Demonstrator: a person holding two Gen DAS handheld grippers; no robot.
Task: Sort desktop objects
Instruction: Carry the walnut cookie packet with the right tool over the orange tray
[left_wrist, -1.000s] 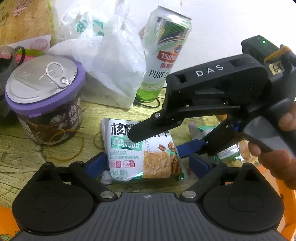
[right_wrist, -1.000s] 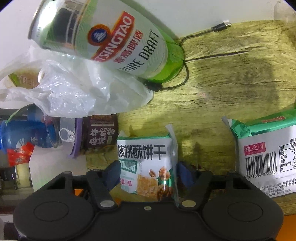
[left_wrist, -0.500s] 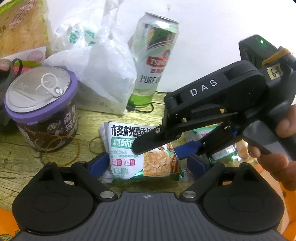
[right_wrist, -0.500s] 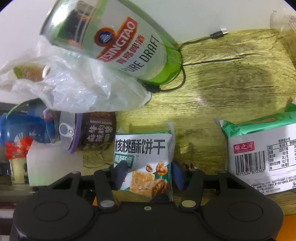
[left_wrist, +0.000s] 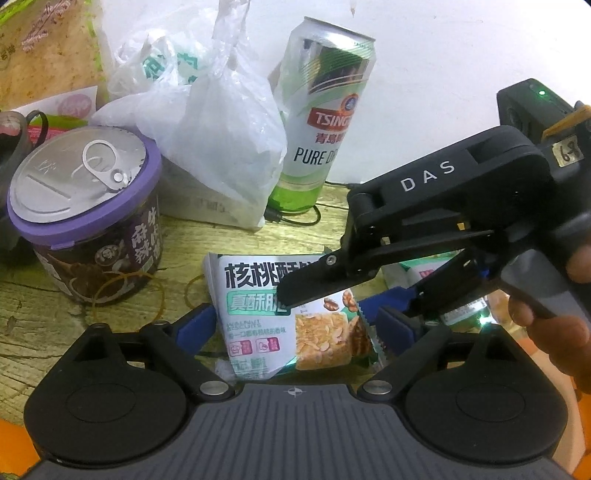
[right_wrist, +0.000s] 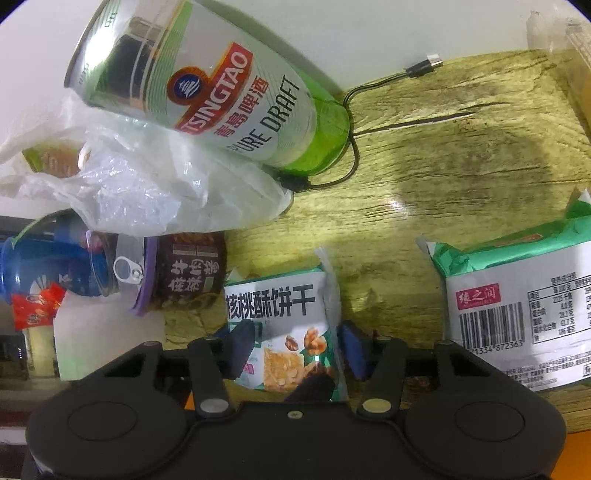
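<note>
A small white-and-green walnut biscuit packet (left_wrist: 291, 314) lies on the wooden table (left_wrist: 236, 243), also in the right wrist view (right_wrist: 291, 332). My left gripper (left_wrist: 291, 325) is open, its blue pads on either side of the packet and apart from it. My right gripper (right_wrist: 295, 343) reaches in from the right in the left wrist view (left_wrist: 321, 291); its fingers straddle the same packet and look closed against its sides. A second green-and-white packet (right_wrist: 517, 306) lies barcode up to the right.
A Tsingtao beer can (left_wrist: 325, 125) stands at the back by the white wall. A white plastic bag (left_wrist: 207, 133) and a purple-lidded tin (left_wrist: 85, 206) stand on the left. A black cable (right_wrist: 388, 96) and rubber bands (left_wrist: 125, 291) lie on the table.
The right gripper's fingers have narrowed around the biscuit packet. Both views have pulled back slightly; the left gripper stays open around the packet.
</note>
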